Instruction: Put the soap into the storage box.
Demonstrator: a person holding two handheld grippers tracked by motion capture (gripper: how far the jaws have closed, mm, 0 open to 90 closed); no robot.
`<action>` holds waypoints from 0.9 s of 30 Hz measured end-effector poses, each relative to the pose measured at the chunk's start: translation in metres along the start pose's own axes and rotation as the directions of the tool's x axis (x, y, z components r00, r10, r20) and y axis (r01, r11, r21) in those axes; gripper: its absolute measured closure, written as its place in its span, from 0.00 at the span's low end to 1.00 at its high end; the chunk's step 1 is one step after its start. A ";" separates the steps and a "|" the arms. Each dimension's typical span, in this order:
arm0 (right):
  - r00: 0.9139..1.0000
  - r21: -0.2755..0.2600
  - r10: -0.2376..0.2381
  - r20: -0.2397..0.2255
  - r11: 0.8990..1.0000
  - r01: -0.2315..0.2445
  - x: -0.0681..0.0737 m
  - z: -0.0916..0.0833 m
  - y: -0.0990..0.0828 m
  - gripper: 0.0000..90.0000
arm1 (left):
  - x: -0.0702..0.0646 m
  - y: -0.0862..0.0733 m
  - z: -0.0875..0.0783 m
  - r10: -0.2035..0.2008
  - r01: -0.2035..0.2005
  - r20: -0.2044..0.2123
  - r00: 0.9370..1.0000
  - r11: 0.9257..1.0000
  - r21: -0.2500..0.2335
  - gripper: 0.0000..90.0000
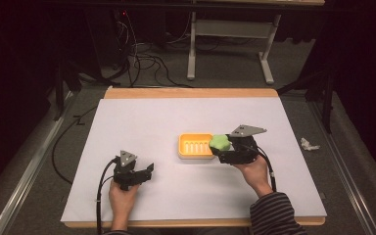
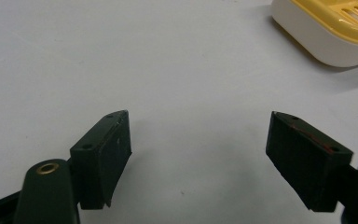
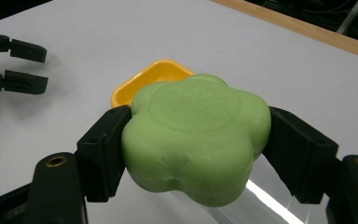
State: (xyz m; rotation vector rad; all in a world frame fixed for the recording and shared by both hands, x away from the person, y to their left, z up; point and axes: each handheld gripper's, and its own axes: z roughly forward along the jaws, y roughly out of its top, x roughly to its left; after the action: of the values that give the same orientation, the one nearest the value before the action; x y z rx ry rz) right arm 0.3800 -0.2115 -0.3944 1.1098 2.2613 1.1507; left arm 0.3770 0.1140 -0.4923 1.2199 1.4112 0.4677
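Observation:
A green flower-shaped soap (image 3: pixel 196 135) sits clamped between the black jaws of my right gripper (image 3: pixel 196 144). In the high view the right gripper (image 1: pixel 223 145) holds the soap (image 1: pixel 219 142) at the right end of a yellow soap dish (image 1: pixel 192 146), just above its rim. The dish (image 3: pixel 144 79) shows behind the soap in the right gripper view. My left gripper (image 1: pixel 149 170) rests low on the white table (image 1: pixel 142 117) to the left of the dish, open, with bare table between its jaws (image 2: pixel 198 154). A corner of the dish (image 2: pixel 326 32) lies ahead to its right.
A crumpled white scrap (image 1: pixel 308 144) lies on the floor right of the table. A wooden strip (image 1: pixel 191 93) runs along the table's far edge. Cables and a metal stand (image 1: pixel 196 39) are on the floor behind.

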 end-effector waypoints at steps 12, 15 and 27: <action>1.000 0.035 -0.006 -0.016 0.999 0.007 0.001 0.025 0.008 0.30 | 0.000 0.000 0.000 0.001 -0.001 -0.001 1.000 1.000 0.004 0.25; 1.000 0.038 -0.001 -0.014 0.999 0.001 0.001 0.029 0.009 0.30 | 0.000 0.000 0.000 0.001 -0.001 -0.001 1.000 1.000 0.002 0.25; 1.000 0.076 -0.019 -0.013 0.997 0.020 0.004 0.057 0.016 0.30 | 0.000 0.000 0.000 0.001 -0.001 -0.002 1.000 1.000 0.001 0.25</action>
State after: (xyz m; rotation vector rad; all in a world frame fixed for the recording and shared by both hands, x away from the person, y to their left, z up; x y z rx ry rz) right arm 0.4204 -0.1734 -0.4161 1.1092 2.3376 1.0749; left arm 0.3770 0.1139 -0.4923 1.2213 1.4127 0.4682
